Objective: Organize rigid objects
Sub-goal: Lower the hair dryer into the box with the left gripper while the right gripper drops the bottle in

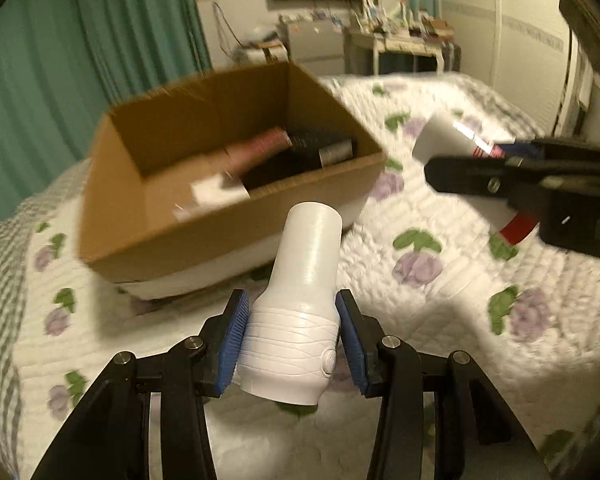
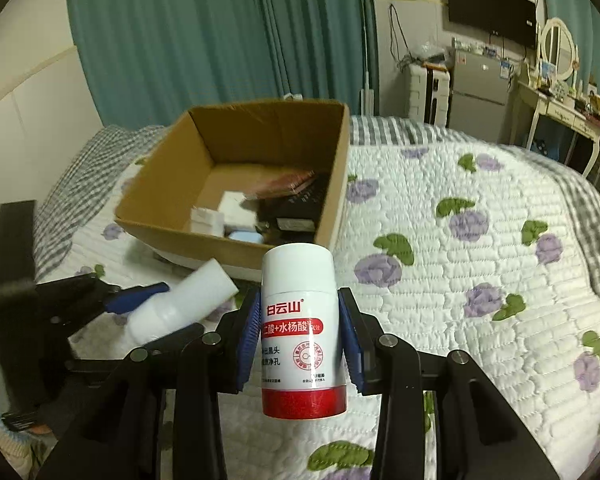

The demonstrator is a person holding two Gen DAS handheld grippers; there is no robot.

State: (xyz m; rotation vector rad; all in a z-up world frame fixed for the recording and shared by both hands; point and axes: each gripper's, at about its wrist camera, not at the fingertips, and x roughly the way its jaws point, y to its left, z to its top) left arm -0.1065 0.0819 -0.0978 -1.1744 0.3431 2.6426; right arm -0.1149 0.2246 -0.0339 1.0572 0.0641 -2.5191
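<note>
My left gripper (image 1: 292, 336) is shut on a plain white bottle (image 1: 300, 304), held above the bed in front of an open cardboard box (image 1: 220, 236). My right gripper (image 2: 298, 336) is shut on a white jar with a red base and red label (image 2: 300, 344). The right gripper and its jar (image 1: 456, 140) show at the right of the left wrist view. The left gripper and white bottle (image 2: 180, 308) show at the lower left of the right wrist view. The box (image 2: 332, 200) holds a pink tube (image 1: 260, 148), dark items and small white boxes (image 2: 220, 212).
The box sits on a white floral quilt (image 2: 460, 260) over a bed. Teal curtains (image 2: 220, 32) hang behind. A fridge (image 2: 480, 80), a wall TV (image 2: 492, 12) and a dressing table with a mirror (image 2: 556, 52) stand at the far side of the room.
</note>
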